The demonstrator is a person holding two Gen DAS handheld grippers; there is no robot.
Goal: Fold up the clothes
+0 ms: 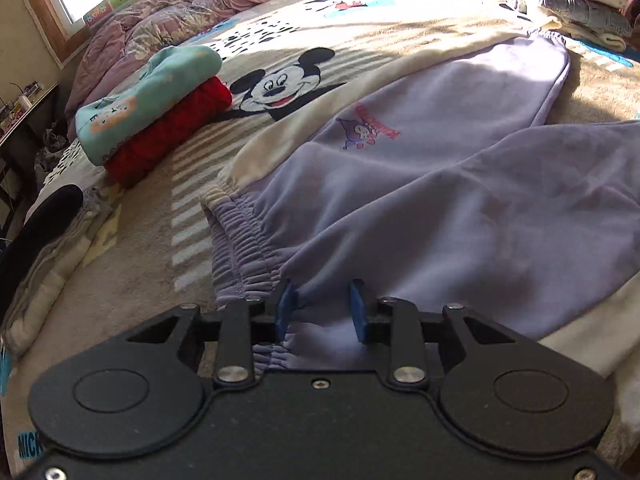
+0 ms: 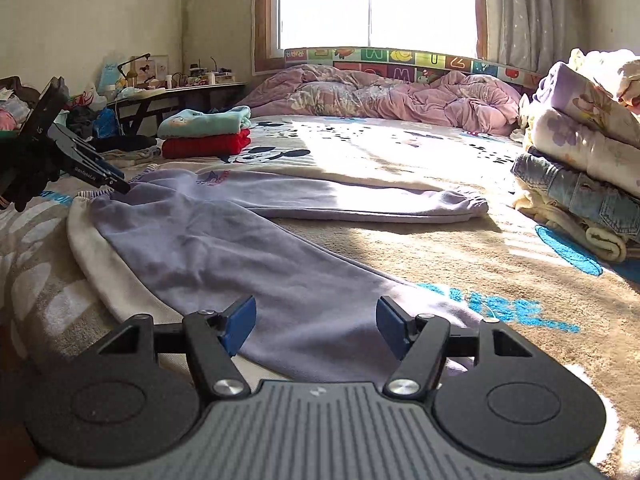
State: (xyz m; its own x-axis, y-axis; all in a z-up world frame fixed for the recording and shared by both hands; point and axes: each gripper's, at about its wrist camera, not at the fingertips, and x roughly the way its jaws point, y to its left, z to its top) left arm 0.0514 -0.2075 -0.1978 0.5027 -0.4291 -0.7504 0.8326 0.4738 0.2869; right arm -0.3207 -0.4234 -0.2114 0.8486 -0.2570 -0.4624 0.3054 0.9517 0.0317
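Lavender sweatpants with a small cartoon print lie spread on the Mickey Mouse blanket, their legs splayed apart. My left gripper sits at the gathered waistband, its blue pads closed on a bunch of that fabric. The right wrist view shows the same gripper pinching the waistband at the far left. My right gripper hovers low over the near leg of the sweatpants, jaws wide apart, with the cloth lying under them and not pinched. The far leg ends in a cuff.
A folded teal top rests on a folded red garment at the left. Folded bedding and denim are stacked at the right. A crumpled pink duvet lies under the window. A cluttered desk stands beside the bed.
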